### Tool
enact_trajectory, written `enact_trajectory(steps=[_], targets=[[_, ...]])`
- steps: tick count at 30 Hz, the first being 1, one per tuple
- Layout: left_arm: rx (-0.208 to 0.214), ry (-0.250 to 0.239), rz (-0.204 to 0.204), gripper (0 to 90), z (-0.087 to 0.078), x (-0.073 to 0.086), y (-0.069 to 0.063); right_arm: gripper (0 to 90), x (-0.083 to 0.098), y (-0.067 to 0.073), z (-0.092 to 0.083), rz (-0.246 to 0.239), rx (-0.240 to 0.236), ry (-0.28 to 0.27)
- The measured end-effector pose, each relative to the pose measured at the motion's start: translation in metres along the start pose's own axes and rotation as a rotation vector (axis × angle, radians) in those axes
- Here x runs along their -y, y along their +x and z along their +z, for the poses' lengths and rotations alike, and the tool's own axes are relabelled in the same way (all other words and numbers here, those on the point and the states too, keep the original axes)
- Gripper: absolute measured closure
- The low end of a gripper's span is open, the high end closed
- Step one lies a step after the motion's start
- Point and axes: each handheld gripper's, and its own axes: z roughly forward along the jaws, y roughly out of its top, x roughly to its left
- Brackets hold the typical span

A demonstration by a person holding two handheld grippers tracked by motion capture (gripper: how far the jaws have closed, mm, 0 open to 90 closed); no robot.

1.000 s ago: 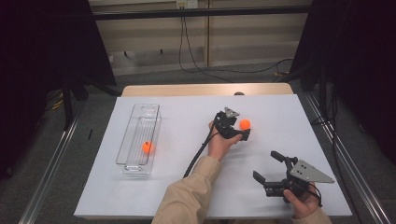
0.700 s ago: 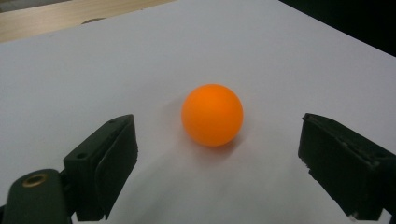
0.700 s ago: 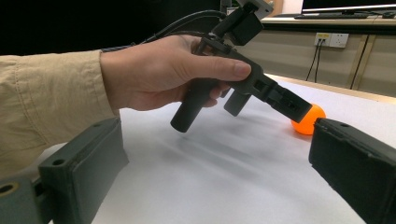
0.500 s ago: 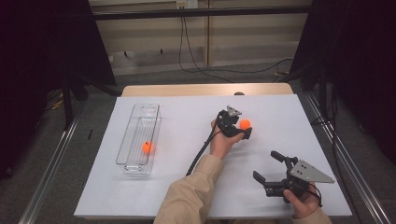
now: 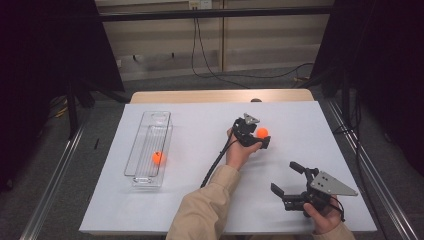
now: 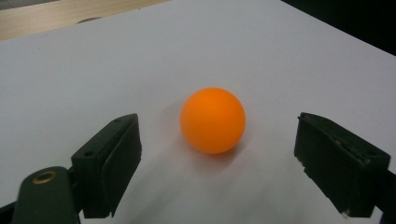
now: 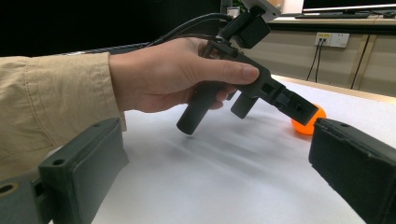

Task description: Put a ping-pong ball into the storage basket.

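Observation:
An orange ball (image 5: 262,132) (image 6: 213,120) lies on the white table sheet (image 5: 190,125), right of centre. My left gripper (image 5: 259,136) (image 6: 219,140) points down at it, with a jaw on either side. The jaws have just been closing, and a gap remains on both sides of the ball, so it is open. In the right gripper view that same ball (image 7: 306,126) peeks out behind the left gripper's tip. My right gripper (image 5: 287,179) (image 7: 219,140) rests open near the table's front right, holding nothing. A second orange ball (image 5: 158,158) sits inside a clear tray (image 5: 145,125) at the left.
The clear tray is long and narrow and runs front to back on the left half of the sheet. A wooden table edge (image 5: 220,96) shows beyond the sheet. A black cable (image 5: 215,162) trails from the left gripper along the sleeve. Dark frame rails flank the table.
The left gripper's jaws have drawn slightly closer around the ball. Neither hand has shifted, and the ball in the tray lies as before.

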Motion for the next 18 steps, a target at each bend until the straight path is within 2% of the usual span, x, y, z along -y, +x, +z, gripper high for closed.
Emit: enact_trajectory(steps=[16,18], targets=[[0.011,0.006,-0.001,18.9,0.0075,-0.002,-0.0011,2.9,-0.0001,-0.0001,-0.0001,0.0,-0.001,-0.001],[0.01,0.014,0.013,20.2,0.008,-0.0027,-0.0008,2.9,-0.0001,-0.0001,-0.0001,0.001,-0.001,-0.001]])
